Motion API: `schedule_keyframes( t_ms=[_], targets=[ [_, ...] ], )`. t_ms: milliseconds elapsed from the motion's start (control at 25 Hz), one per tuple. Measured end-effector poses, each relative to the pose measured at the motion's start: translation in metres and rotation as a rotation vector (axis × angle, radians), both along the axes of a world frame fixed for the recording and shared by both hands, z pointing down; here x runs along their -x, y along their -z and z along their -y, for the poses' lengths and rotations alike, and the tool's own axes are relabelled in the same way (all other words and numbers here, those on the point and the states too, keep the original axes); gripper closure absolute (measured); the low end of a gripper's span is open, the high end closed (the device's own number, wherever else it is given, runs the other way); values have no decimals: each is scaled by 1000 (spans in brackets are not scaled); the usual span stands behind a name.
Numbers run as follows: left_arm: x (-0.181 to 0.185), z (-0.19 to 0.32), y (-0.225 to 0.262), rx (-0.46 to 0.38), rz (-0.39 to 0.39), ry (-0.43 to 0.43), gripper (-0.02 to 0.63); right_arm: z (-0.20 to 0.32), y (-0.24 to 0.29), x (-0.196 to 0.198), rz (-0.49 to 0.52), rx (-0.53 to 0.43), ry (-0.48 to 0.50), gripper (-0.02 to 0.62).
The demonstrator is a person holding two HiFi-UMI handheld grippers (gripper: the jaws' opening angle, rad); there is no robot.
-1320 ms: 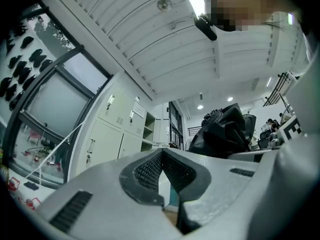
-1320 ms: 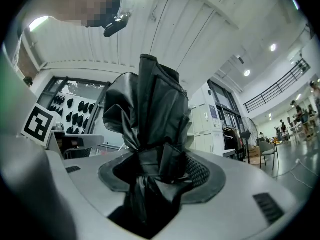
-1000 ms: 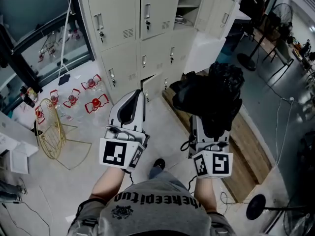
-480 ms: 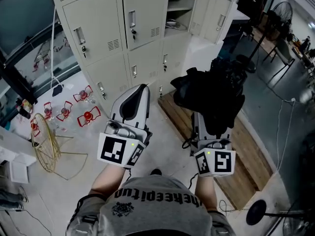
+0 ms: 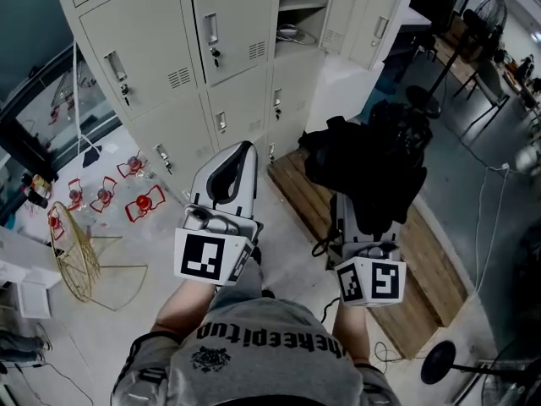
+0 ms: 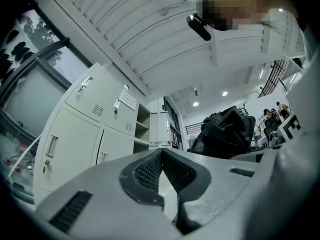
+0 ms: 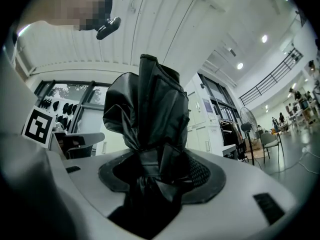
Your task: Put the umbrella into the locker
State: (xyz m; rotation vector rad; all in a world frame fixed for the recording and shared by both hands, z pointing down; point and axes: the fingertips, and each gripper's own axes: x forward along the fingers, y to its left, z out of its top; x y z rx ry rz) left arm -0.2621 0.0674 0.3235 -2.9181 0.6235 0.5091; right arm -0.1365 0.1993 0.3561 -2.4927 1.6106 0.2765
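Observation:
A black folded umbrella point(image 5: 372, 163) sticks up out of my right gripper point(image 5: 362, 225), whose jaws are shut on its gathered fabric point(image 7: 147, 114) near the tie band. My left gripper point(image 5: 246, 147) is held beside it on the left, shut with its tips touching and nothing between them point(image 6: 161, 151). Ahead stands a beige bank of lockers point(image 5: 152, 66). One compartment point(image 5: 300, 19) in it is open, with its door point(image 5: 347, 11) swung to the right. In the left gripper view the umbrella point(image 6: 225, 131) shows at the right and the open compartment point(image 6: 142, 129) to the left of centre.
A wooden pallet point(image 5: 414, 260) lies on the floor under my right gripper. A gold wire rack point(image 5: 72, 244) and red items point(image 5: 139, 201) sit on the floor at the left. A round stand base point(image 5: 439, 362) and a cable point(image 5: 478, 227) are at the right, and a fan point(image 5: 494, 11) is far back.
Both grippers have travelled forward toward the lockers, which now stand nearer and further left in the head view. The hold on the umbrella is unchanged, and the left gripper stays shut.

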Motion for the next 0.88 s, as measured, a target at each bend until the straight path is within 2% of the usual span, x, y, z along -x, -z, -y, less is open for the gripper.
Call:
schedule_keyframes(
  t_ms=[280, 880],
  targets=[
    [-51, 34, -7, -10, 15, -41, 601, 37, -5, -40, 3, 11, -13, 353],
    [-149, 165, 6, -18, -18, -60, 601, 163, 10, -135, -10, -1, -31, 353]
  ],
)
